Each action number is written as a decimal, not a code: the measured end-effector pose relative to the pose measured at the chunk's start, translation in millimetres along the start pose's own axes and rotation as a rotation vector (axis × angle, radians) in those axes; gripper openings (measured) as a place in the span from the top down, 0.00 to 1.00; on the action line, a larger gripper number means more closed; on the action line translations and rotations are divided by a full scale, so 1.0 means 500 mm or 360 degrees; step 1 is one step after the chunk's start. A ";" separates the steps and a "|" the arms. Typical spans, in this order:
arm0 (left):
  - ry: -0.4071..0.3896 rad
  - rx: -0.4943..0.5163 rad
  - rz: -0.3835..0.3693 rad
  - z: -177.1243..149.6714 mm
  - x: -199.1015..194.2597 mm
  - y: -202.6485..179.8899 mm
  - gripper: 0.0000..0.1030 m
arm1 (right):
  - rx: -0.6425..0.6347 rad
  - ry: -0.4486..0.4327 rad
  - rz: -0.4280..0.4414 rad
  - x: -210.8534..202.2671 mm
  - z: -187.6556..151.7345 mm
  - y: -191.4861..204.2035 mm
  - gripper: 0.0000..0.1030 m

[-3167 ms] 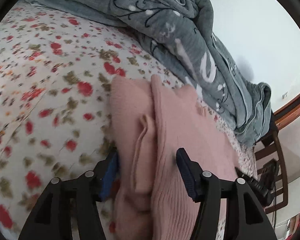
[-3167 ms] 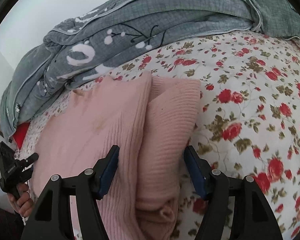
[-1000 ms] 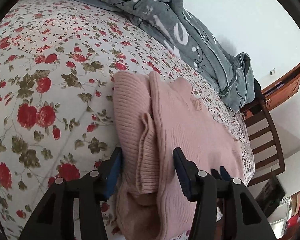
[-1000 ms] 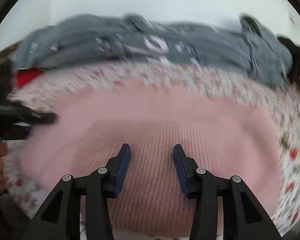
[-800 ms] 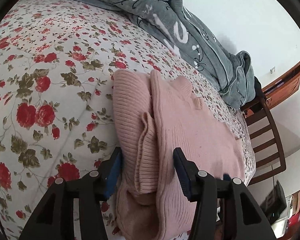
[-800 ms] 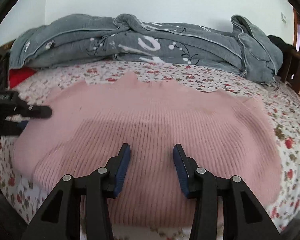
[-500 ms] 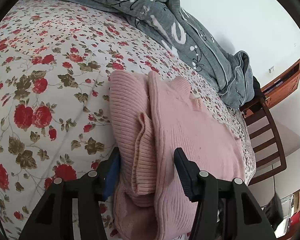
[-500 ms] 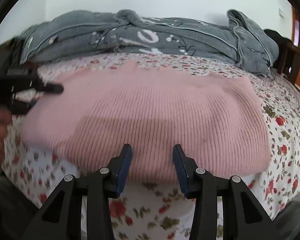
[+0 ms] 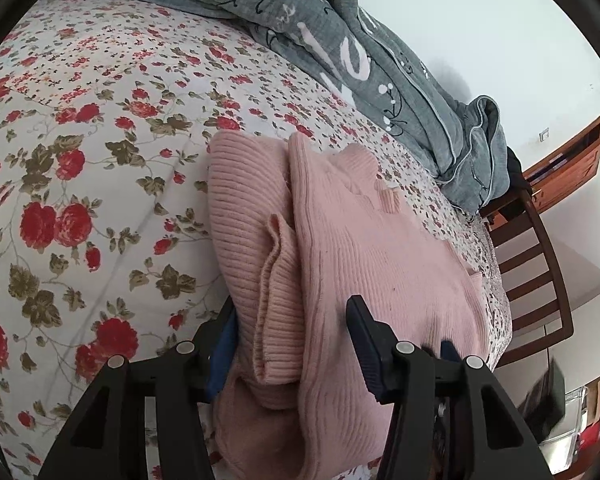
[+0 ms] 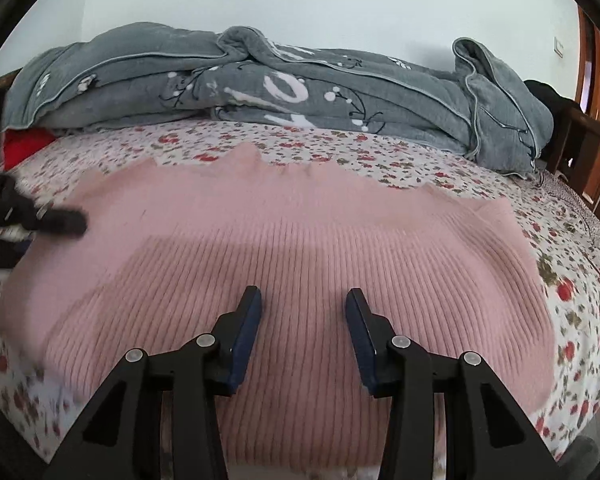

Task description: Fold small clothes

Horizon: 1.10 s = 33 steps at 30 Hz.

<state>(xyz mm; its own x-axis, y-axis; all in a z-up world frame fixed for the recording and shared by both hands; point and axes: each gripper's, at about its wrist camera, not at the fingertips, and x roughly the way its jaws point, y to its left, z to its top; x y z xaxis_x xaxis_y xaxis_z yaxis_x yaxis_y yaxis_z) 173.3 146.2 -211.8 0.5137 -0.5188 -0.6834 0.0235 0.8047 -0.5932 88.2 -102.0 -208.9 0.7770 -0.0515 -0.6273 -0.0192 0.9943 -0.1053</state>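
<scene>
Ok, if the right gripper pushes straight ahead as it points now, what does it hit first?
Probably the pink ribbed knit sweater: the right gripper, jaws open, points across its flat top. Beyond lies the grey patterned quilt, though height above the knit is unclear.

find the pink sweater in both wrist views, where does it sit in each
Left wrist: pink sweater runs from centre to bottom, its folded edge between the open left jaws.
Right wrist: pink sweater spreads across the middle, under the open right jaws.
Shared landmark: grey blanket behind it.
</scene>
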 end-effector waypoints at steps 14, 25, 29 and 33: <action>-0.0041 -0.0004 0.0184 0.016 -0.029 -0.071 0.78 | -0.0052 0.0033 0.0235 -0.098 -0.070 -0.051 0.59; -0.0084 0.0018 0.0215 0.056 -0.050 -0.271 0.78 | 0.0101 -0.0173 0.0147 -0.189 -0.081 -0.299 0.59; -0.0072 0.0107 0.0278 0.049 -0.017 -0.377 0.78 | 0.0166 -0.0135 0.0031 -0.186 -0.087 -0.401 0.58; -0.0024 0.0217 0.0305 0.023 0.053 -0.477 0.78 | 0.0270 -0.0077 -0.0040 -0.183 -0.100 -0.490 0.58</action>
<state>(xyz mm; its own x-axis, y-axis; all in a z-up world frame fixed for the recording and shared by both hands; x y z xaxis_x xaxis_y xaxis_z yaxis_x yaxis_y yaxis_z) 190.9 -56.1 -83.4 0.5328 -0.3490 -0.7709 0.0392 0.9202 -0.3894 -9.6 -345.7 -164.1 0.8053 -0.0759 -0.5880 0.1037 0.9945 0.0137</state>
